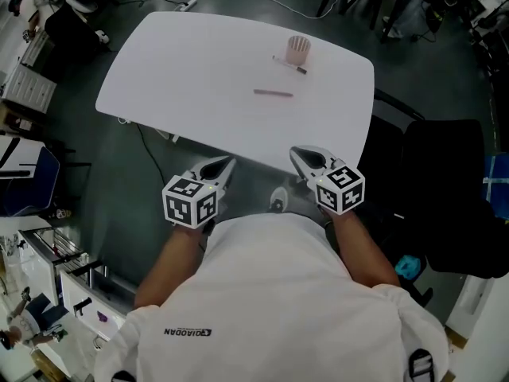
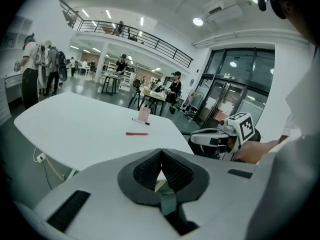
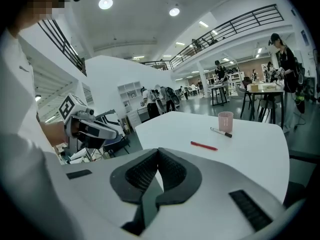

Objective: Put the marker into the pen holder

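A pink pen holder [image 1: 298,48] stands upright on the far part of the white table [image 1: 199,62]. A white marker with a black cap [image 1: 289,64] lies right in front of it. A red pen [image 1: 273,94] lies nearer me, in the table's middle. In the right gripper view the pen holder [image 3: 225,120], marker [image 3: 220,132] and red pen [image 3: 203,145] sit ahead. My left gripper [image 1: 223,166] and right gripper [image 1: 297,157] hover at the table's near edge, both shut with nothing between the jaws. The left gripper view shows the pen holder [image 2: 144,114] and red pen [image 2: 137,133].
A black chair [image 1: 445,189] stands to the right of the table. A cable [image 1: 151,153] hangs under the table's left side. Shelves and clutter [image 1: 32,78] fill the left. People and other desks [image 2: 115,79] stand in the background hall.
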